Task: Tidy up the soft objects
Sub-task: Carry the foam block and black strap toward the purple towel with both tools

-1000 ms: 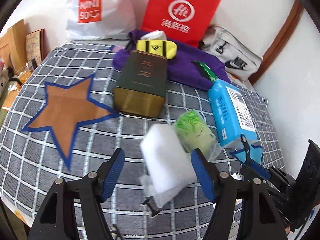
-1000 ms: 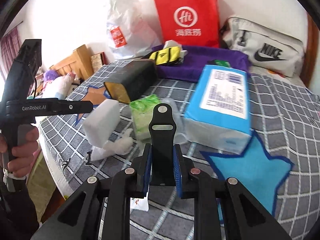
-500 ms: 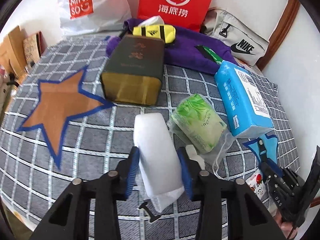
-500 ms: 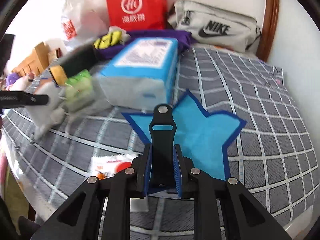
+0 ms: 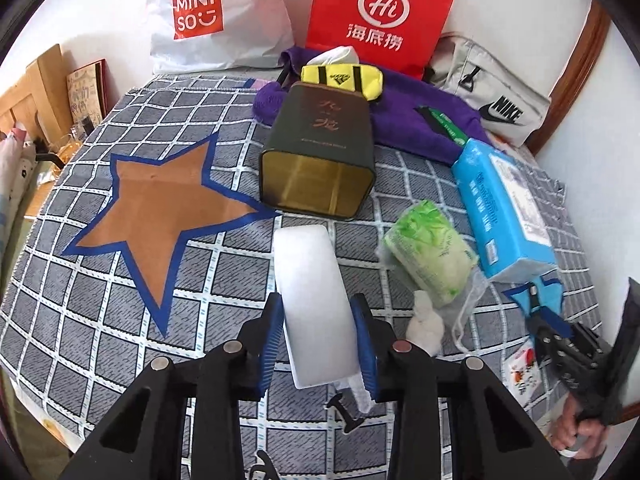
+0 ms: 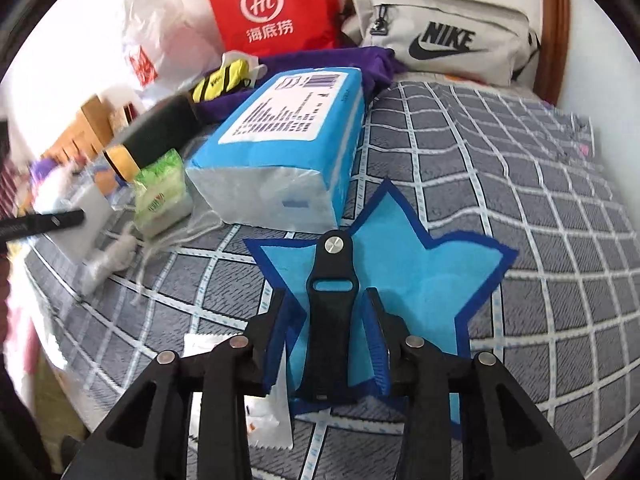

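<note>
A white foam block (image 5: 308, 276) lies on the grey checked bedspread (image 5: 100, 320); my left gripper (image 5: 317, 304) is shut on it, a blue pad pressed against each side. To the block's left lies a brown star patch (image 5: 160, 208). In the right wrist view a black strap (image 6: 330, 320) rests on a light blue star patch (image 6: 420, 280). My right gripper (image 6: 327, 296) straddles the strap with its jaws opening, and a gap shows between each pad and the strap. The right gripper (image 5: 536, 312) also shows at the lower right of the left wrist view, held by a hand.
A dark green tin (image 5: 320, 152), a green tissue pack (image 5: 432, 248), a blue tissue pack (image 5: 504, 208) and crumpled white cloth (image 5: 426, 320) lie nearby. Behind are a purple cloth (image 5: 404, 112), yellow pouch (image 5: 340, 78), grey Nike bag (image 5: 492, 96) and red bag (image 5: 380, 12). A sachet (image 6: 240, 360) lies near the bed edge.
My left jaws closed from wide apart onto the white block. The right gripper swung right and down over the blue star, and its pads came off the strap.
</note>
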